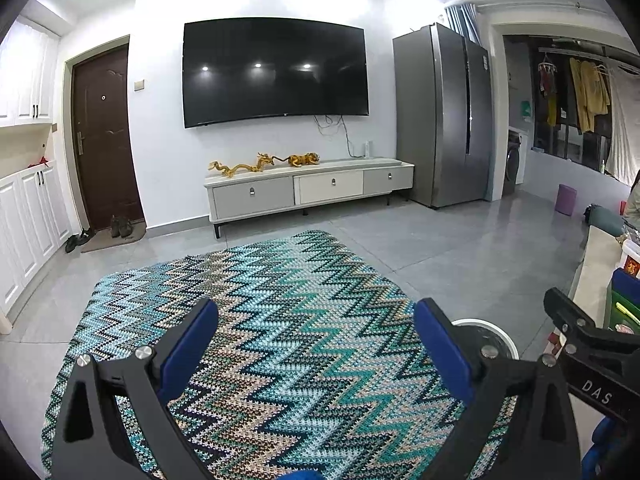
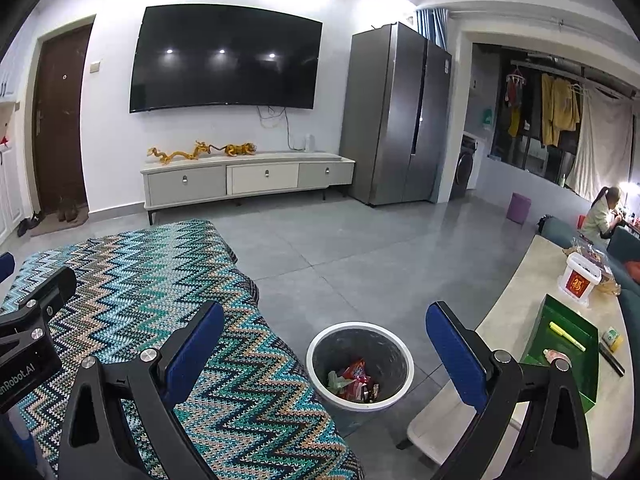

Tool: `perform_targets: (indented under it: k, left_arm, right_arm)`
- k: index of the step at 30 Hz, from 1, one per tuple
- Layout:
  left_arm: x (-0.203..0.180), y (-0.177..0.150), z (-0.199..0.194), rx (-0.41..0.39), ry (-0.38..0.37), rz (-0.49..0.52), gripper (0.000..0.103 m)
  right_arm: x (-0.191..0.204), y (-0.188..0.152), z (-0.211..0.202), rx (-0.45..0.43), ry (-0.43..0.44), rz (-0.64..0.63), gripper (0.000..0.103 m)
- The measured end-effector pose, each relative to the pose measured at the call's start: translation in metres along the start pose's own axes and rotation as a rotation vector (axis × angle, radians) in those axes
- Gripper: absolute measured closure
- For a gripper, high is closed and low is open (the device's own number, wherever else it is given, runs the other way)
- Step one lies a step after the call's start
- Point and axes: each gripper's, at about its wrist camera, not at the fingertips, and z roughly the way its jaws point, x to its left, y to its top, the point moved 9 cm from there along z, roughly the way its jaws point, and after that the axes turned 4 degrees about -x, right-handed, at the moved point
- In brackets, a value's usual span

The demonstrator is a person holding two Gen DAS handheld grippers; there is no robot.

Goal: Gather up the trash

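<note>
Trash point(image 2: 354, 380) in bin point(image 2: 320, 344), between right gripper's point(image 2: 325, 344) spread jaws.

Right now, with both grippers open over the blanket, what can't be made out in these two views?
- Bin: left wrist view, mostly hidden behind the left gripper's right finger; contents unseen there.
- Trash in the bin: right wrist view, wrappers too small and jumbled to identify or count.
- Green tray: near corner covered by the right gripper's finger.
- Blanket: the surface beneath it is entirely covered in both views.
</note>
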Motion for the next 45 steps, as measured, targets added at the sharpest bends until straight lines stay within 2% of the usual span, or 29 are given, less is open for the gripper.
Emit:
perform_targets:
  k: [30,45]
  left_arm:
    - [0.000,-0.017,0.014,0.058,0.002,0.028,0.004]
    - [-0.004,-0.020,0.011,0.050,0.006,0.061,0.004]
  right_arm:
    - [-0.002,-0.007,0.005,0.017,-0.009,0.003,0.004]
    - [-0.008,-0.007,0.003,0.007,-0.014,0.012,0.004]
